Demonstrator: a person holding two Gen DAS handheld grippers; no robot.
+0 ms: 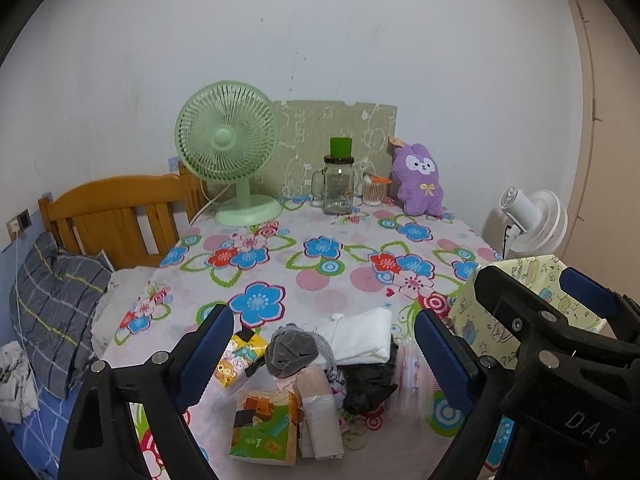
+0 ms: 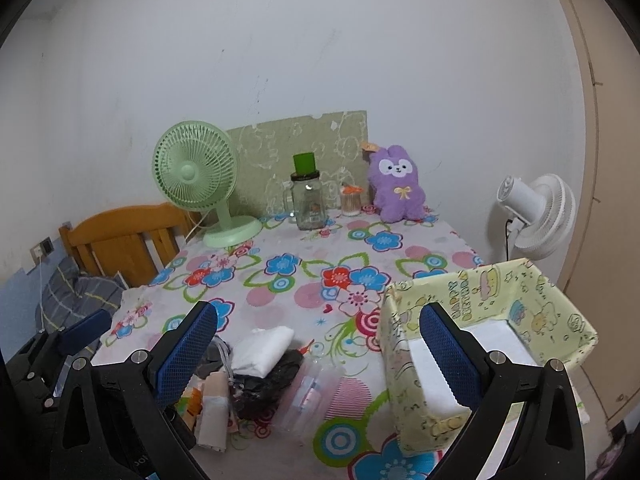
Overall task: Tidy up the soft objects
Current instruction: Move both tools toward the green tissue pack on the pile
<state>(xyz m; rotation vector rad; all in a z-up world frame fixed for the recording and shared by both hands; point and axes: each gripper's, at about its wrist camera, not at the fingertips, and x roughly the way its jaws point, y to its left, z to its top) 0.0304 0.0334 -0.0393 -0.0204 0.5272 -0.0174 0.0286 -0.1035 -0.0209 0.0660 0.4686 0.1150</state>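
Observation:
A pile of soft things lies at the near edge of the flowered table (image 1: 320, 288): a white folded cloth (image 1: 360, 336), a grey pouch (image 1: 290, 350), a black bag (image 1: 368, 386), a beige roll (image 1: 320, 412) and tissue packs (image 1: 262, 424). My left gripper (image 1: 324, 356) is open above the pile, empty. My right gripper (image 2: 318, 356) is open and empty, between the pile (image 2: 256, 368) and a yellow patterned box (image 2: 480, 344) on the right. The box also shows in the left wrist view (image 1: 532, 300), behind the right gripper (image 1: 528, 296).
At the table's back stand a green fan (image 1: 228, 152), a glass jar with a green cup on top (image 1: 338, 184), a swab holder (image 1: 374, 192) and a purple plush (image 1: 420, 180). A wooden bed with a plaid pillow (image 1: 56, 304) is left. A white fan (image 2: 536, 216) stands right.

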